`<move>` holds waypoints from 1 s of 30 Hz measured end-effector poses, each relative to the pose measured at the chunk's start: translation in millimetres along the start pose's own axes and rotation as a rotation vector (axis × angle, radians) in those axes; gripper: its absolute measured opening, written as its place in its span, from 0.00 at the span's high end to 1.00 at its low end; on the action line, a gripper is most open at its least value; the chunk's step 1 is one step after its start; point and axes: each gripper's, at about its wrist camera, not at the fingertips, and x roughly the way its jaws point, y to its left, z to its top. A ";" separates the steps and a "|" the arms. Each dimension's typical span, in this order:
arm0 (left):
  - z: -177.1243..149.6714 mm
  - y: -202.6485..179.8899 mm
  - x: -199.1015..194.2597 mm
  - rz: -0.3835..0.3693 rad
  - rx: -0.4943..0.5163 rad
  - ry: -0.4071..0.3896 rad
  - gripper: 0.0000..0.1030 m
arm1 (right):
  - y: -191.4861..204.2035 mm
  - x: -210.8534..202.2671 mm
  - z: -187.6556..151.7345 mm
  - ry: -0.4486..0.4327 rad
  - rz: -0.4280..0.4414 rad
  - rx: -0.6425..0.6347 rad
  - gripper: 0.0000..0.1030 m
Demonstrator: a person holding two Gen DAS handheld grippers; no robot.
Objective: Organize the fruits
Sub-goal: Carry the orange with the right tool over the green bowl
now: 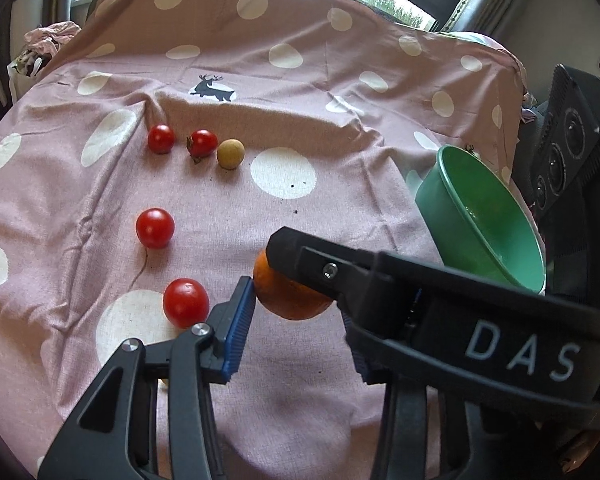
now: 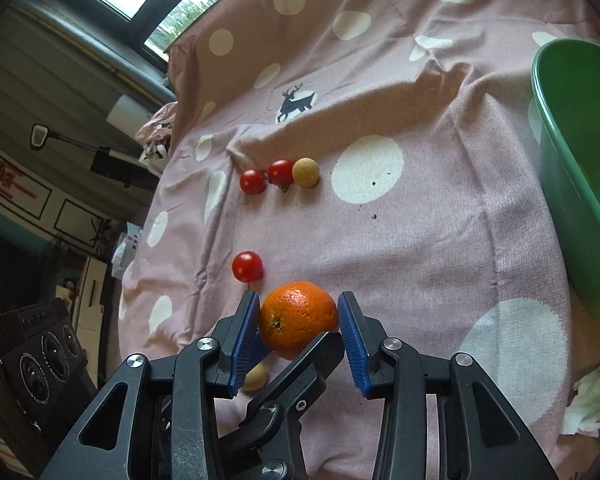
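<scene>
Right wrist view: right gripper (image 2: 299, 326) bracketed round orange fruit (image 2: 297, 319) on pink polka-dot cloth (image 2: 420, 240) over desk, blue pads at its sides, contact unclear. Left gripper (image 1: 296, 300) alongside, grip unclear. Green plastic bowl (image 2: 572, 184) right.

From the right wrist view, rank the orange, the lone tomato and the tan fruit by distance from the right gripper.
1. Orange, between the right gripper's fingers.
2. Lone tomato, just beyond, left.
3. Tan fruit, farthest, beside two tomatoes.
</scene>
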 end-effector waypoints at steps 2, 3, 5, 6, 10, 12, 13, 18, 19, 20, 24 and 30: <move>0.5 -1.8 -4.9 -0.004 0.004 -0.015 0.59 | 3.7 -5.4 0.3 -0.016 0.003 -0.012 0.58; 0.7 -3.5 -7.0 -0.002 0.010 -0.024 0.59 | 5.4 -7.9 0.2 -0.024 0.005 -0.016 0.58; 1.6 -6.9 -10.8 -0.003 0.016 -0.037 0.59 | 8.4 -12.7 0.1 -0.039 0.008 -0.026 0.58; 2.0 -7.9 -12.8 -0.005 0.017 -0.043 0.59 | 9.7 -15.0 0.1 -0.046 0.009 -0.028 0.58; 3.3 -11.7 -19.8 -0.007 0.021 -0.066 0.59 | 14.4 -22.9 -0.3 -0.074 0.013 -0.051 0.58; 4.0 -14.8 -23.6 -0.007 0.026 -0.078 0.59 | 16.1 -26.7 -0.4 -0.085 0.016 -0.057 0.58; 4.7 -16.9 -25.8 -0.006 0.032 -0.084 0.59 | 16.6 -28.8 -0.5 -0.092 0.019 -0.059 0.58; 9.9 -28.7 -37.7 -0.018 0.058 -0.128 0.58 | 18.6 -45.0 -0.7 -0.143 0.040 -0.073 0.58; 10.5 -32.2 -39.4 -0.018 0.065 -0.135 0.58 | 18.4 -49.3 -0.6 -0.155 0.042 -0.075 0.58; 11.0 -36.1 -40.4 -0.016 0.074 -0.142 0.58 | 17.9 -53.6 -1.0 -0.166 0.044 -0.076 0.58; 14.1 -50.4 -41.3 -0.030 0.104 -0.158 0.59 | 13.6 -67.5 -0.4 -0.206 0.045 -0.070 0.58; 20.6 -78.0 -39.1 -0.047 0.182 -0.163 0.59 | -1.6 -87.8 2.5 -0.266 0.045 -0.035 0.58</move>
